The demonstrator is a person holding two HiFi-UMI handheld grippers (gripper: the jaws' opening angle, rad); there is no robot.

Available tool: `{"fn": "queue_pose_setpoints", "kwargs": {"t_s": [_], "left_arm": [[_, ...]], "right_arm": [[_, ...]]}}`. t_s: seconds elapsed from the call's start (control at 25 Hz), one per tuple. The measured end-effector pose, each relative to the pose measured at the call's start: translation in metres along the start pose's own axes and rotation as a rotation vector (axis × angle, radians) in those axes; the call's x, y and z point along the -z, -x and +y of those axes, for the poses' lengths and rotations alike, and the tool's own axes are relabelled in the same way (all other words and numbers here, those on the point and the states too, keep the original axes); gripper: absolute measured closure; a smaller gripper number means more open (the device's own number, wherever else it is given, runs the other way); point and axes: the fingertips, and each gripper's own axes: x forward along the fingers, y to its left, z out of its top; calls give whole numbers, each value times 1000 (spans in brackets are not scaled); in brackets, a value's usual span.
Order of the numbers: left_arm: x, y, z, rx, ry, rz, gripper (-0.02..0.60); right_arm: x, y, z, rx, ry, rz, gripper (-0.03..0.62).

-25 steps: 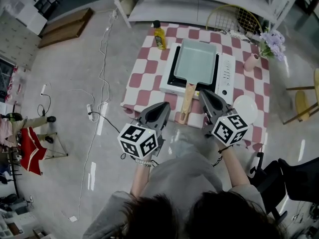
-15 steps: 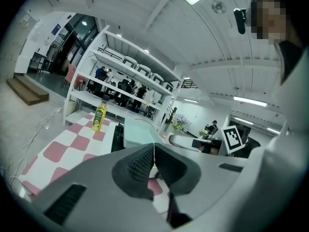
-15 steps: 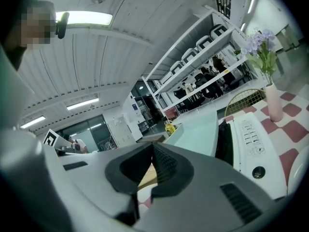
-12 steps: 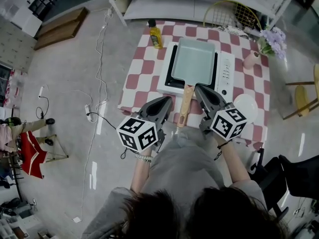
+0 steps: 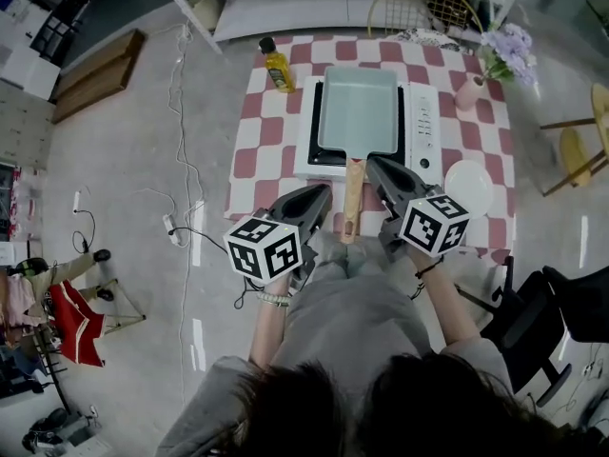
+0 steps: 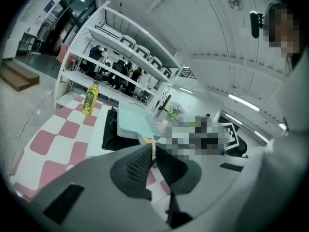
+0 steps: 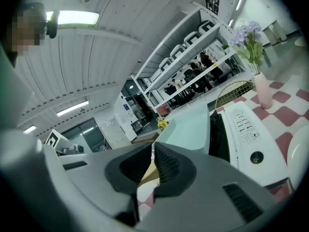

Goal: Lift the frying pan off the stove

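A pale teal rectangular frying pan [image 5: 360,110] sits on the white stove [image 5: 424,129], and its wooden handle [image 5: 352,198] points toward me. My left gripper [image 5: 325,192] is shut and empty, just left of the handle's near end. On the handle's right side my right gripper [image 5: 373,164] is likewise shut on nothing, close to where the handle meets the pan. The left gripper view has the pan [image 6: 135,122] beyond the closed jaws of the left gripper [image 6: 153,151]. In the right gripper view, the handle [image 7: 147,171] shows just behind the shut right gripper [image 7: 152,151], with the pan [image 7: 190,124] further off.
The table [image 5: 262,155] wears a red and white checked cloth. A yellow bottle [image 5: 277,66] stands at its far left, a pink vase of purple flowers [image 5: 468,93] at the far right, and a white plate [image 5: 469,181] near the right edge. Shelving [image 5: 285,8] stands behind.
Both grippers have moved forward, closer in on either side of the pan's handle. Both stayed shut. The pan has not moved on the stove.
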Motion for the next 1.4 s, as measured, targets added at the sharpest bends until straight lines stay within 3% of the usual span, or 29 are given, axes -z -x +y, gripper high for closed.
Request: {"fn": "queue_pose_setpoints", "kwargs": {"t_s": [0.28,0.6,1.4], "left_arm": [[4,-7,-3,86,65,51,539],[9,-16,-10,151,135,85,467],[35,-31,-24,247,252,217,385]], "right_arm": [[3,2,-5,35,-88,-22,566],[9,1,-12,17,-210,-19,468],[34,-17,-20,-58,-467,71,378]]}}
